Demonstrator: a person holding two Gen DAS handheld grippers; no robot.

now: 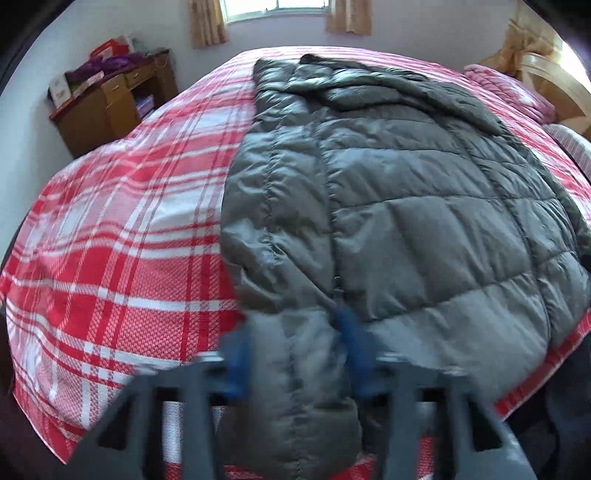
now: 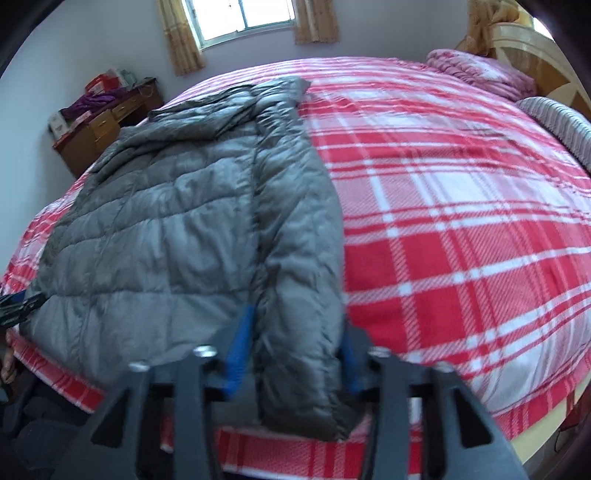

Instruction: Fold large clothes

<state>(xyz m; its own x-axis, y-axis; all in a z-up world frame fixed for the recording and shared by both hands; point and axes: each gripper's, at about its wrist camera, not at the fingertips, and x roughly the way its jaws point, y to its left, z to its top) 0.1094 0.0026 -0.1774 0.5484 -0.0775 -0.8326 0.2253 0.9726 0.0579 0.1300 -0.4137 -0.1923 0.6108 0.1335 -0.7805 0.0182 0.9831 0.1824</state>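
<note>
Motion blur smears the left hand-held gripper (image 1: 295, 339): its blue fingers (image 1: 236, 365) have no clear edge, so whether they pinch the jacket (image 1: 406, 192) cannot be told. The jacket's hem runs down between them and is lost behind the gripper's frame. In the right wrist view the right hand-held gripper (image 2: 295, 350) straddles a jacket fold that covers most of its right finger, and its grip is likewise unclear. The bed (image 2: 461, 221) is cut off by the lens edge on both sides. The window (image 1: 277, 5) is cropped at the top. Items on the dresser (image 1: 110, 96) are too small to identify.
</note>
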